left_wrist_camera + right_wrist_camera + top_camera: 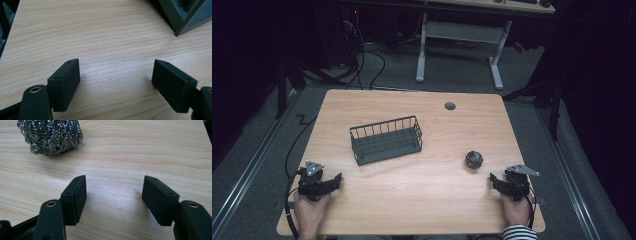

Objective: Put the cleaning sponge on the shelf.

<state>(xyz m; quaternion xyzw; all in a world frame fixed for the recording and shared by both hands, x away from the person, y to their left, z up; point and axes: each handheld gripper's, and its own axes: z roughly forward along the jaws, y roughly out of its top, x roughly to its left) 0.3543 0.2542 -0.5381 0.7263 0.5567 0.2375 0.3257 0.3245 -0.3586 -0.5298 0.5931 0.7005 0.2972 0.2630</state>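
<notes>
Steel wool scourer [474, 159], a round ball of tangled metal wire with no long axis and no facing we can name, lies on the wooden worktop [412, 200] towards its right side, just ahead and left of our right tool [501, 183]. In the right gripper view the scourer [50, 135] sits at the upper left, apart from the 2 black jaws, which stand spread with bare wood between them. Our right hand [515, 210] rests at the near right corner, the tool level and aimed left and slightly away. Our left hand [309, 212] rests at the near left corner, and our left tool [333, 182] points right, low over the wood; its jaws are also spread on nothing. A dark wire basket [386, 140] stands near the middle, well apart from the scourer, and its corner shows at the upper right of the left gripper view [182, 17].
</notes>
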